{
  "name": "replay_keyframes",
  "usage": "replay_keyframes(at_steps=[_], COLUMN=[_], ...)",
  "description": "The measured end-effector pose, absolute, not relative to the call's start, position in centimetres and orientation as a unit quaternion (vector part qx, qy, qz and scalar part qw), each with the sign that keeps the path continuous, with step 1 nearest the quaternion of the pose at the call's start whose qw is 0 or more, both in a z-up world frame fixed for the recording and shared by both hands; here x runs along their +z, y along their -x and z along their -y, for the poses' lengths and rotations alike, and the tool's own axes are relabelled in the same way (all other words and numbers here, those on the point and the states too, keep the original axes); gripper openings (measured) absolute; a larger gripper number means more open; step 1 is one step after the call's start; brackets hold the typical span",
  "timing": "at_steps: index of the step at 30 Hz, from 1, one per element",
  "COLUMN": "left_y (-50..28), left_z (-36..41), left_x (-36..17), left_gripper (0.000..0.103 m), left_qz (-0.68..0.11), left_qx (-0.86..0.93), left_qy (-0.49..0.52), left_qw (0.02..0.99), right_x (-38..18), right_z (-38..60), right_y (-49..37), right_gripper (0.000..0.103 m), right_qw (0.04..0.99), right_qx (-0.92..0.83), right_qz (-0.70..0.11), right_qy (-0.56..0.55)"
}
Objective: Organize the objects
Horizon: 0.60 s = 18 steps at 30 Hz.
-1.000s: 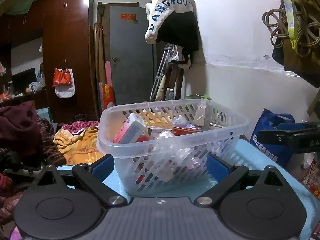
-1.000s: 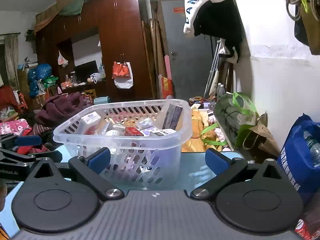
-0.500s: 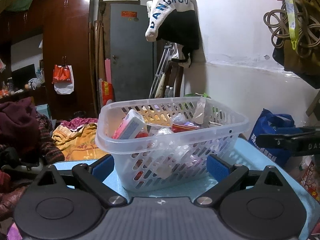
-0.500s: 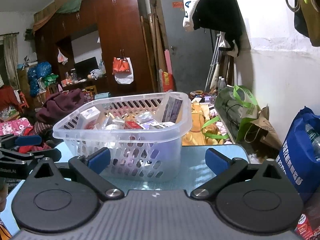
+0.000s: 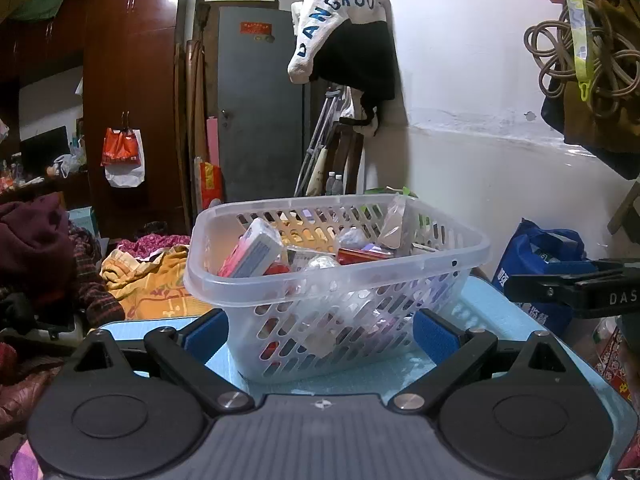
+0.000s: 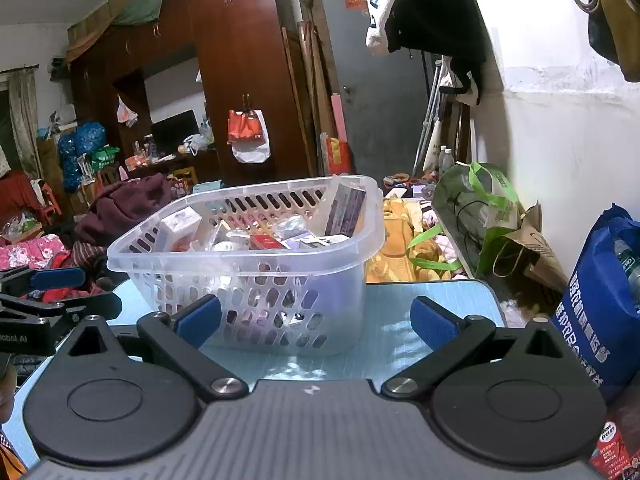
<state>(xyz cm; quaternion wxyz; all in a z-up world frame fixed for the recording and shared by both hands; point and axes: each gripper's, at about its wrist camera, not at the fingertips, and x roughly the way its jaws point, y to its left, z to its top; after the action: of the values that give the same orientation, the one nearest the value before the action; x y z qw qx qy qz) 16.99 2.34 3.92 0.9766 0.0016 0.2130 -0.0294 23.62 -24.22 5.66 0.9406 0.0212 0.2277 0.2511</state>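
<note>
A clear plastic basket (image 5: 400, 276) (image 6: 256, 268) with slotted walls stands on a light blue table (image 5: 472, 304) (image 6: 436, 296). It holds several small boxes and packets, among them a pink and white box (image 5: 252, 254) and a red box (image 6: 266, 242). My left gripper (image 5: 320, 334) is open and empty, low over the table just before the basket. My right gripper (image 6: 316, 320) is open and empty, also close before the basket. Each gripper shows at the edge of the other's view, the right one (image 5: 572, 288) and the left one (image 6: 44, 296).
A blue bag (image 6: 600, 300) stands right of the table by the white wall. A green bag (image 6: 476, 204) and a paper bag lie beyond. Piled clothes (image 5: 40, 256) and a yellow cloth (image 5: 152, 284) lie on the left. Wardrobes and a grey door stand behind.
Both grippers have risen a little, so more of the basket's inside shows. Both stay open and empty. The basket has not moved.
</note>
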Motion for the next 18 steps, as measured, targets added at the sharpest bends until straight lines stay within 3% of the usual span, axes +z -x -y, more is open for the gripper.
replay_keyframes(at_steps=[18], left_y=[-17.1], left_z=[-2.24], left_x=[3.7], left_gripper=[0.1], left_qz=[-0.219], left_qx=[-0.036], left_qy=[0.004], left_qw=[0.975], right_x=[5.38], right_z=[24.15], right_y=[-23.6], right_gripper=[0.103], right_qw=[0.937], right_qx=[0.255], right_qz=[-0.236], right_qy=[-0.028])
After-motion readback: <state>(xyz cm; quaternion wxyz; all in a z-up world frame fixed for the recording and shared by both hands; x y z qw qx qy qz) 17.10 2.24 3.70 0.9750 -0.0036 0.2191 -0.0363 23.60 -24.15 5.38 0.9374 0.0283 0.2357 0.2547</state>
